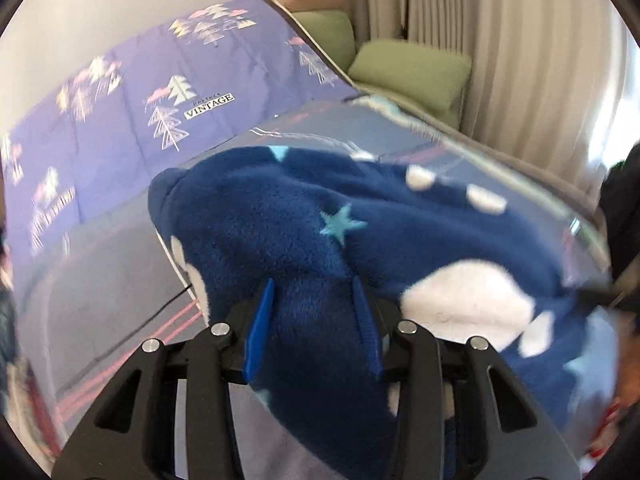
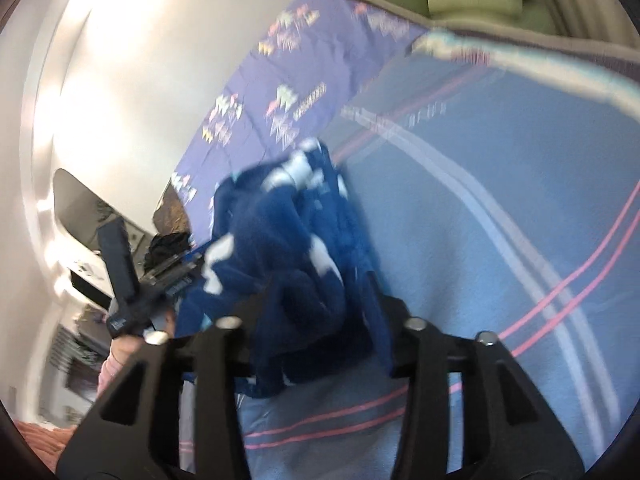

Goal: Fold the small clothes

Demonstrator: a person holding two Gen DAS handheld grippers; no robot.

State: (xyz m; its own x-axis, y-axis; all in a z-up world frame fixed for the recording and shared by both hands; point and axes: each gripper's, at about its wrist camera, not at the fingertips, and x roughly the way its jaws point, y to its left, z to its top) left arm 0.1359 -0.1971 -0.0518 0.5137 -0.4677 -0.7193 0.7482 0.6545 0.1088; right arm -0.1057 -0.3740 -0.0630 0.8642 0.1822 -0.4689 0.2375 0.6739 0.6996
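A small dark blue fleece garment with white patches and light blue stars hangs in the air between both grippers, above a bed. My left gripper is shut on a bunched fold of it; the blue fingers show on either side of the fabric. My right gripper is shut on another bunched part of the same garment, which covers its fingertips. The left gripper also shows in the right wrist view, at the garment's far end.
A light blue blanket with pink and white stripes covers the bed below. A purple quilt with tree prints lies behind it along the white wall. Green cushions and pale curtains are beyond the bed.
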